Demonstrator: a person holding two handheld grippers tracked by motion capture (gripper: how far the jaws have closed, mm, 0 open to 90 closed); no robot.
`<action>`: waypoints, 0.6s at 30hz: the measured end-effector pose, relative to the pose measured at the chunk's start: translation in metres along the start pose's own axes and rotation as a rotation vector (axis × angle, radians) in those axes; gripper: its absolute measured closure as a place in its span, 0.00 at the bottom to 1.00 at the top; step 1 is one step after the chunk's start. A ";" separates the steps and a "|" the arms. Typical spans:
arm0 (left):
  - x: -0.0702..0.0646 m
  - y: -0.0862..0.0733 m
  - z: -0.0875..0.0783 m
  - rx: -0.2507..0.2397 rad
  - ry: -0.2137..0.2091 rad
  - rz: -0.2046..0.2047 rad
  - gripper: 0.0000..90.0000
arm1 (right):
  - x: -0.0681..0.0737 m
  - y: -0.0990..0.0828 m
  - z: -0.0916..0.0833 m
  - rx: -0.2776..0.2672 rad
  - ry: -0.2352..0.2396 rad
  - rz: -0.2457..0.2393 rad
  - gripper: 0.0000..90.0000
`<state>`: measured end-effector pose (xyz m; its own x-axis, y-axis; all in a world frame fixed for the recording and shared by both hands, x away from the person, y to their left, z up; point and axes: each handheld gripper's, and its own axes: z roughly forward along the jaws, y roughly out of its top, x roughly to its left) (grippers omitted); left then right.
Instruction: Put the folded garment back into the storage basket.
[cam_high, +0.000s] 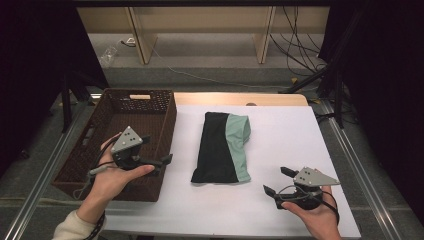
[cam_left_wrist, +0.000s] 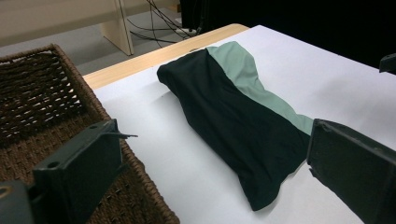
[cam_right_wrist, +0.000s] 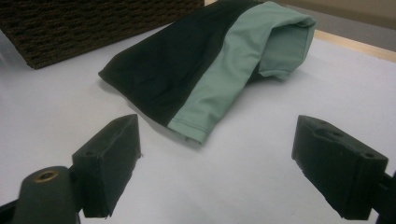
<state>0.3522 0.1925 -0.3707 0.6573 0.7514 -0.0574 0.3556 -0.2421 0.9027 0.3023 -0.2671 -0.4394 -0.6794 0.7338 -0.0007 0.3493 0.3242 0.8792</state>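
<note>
High view: a folded garment (cam_high: 222, 148), black with a mint-green panel along one side, lies flat on the white table cover (cam_high: 280, 145), roughly mid-table and untouched. A dark wicker basket (cam_high: 165, 132) stands just beside it on the person's left, empty as far as can be seen, with its long side parallel to the garment. Judgement: the garment is folded and ready, and the basket is placed close so the transfer is a short sideways carry.

Left gripper (cam_high: 159, 150) hangs over the basket's near right corner, jaws spread wide, nothing between them, pointing toward the garment. Right gripper (cam_high: 275, 181) sits low over the bare cover near the front edge, right of the garment's near end, jaws likewise spread and empty.

Left gripper view: the garment (cam_left_wrist: 233, 121) lies ahead between the two jaws, and the basket rim (cam_left_wrist: 140, 186) is directly under the left one. Right gripper view: the garment's green hem (cam_right_wrist: 219, 88) is closest, clear of the jaws. Judgement: both claws are held open on opposite sides of the garment, so a two-sided pickup looks likely.

Writing: none readable. No brand or label is visible on the garment, basket or grippers.
</note>
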 end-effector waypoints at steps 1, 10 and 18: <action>0.000 0.000 0.001 0.001 0.001 0.000 0.03 | 0.000 0.000 0.000 -0.001 0.001 0.000 0.18; -0.007 0.007 0.003 -0.004 -0.010 0.006 0.03 | -0.001 0.000 0.000 -0.004 -0.002 0.007 0.18; -0.015 0.015 0.009 -0.012 -0.039 0.008 0.04 | -0.001 0.000 0.000 -0.004 -0.003 0.007 0.18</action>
<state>0.3535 0.1727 -0.3603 0.6859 0.7247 -0.0662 0.3419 -0.2406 0.9084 0.3031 -0.2676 -0.4399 -0.6750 0.7378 0.0038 0.3512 0.3168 0.8810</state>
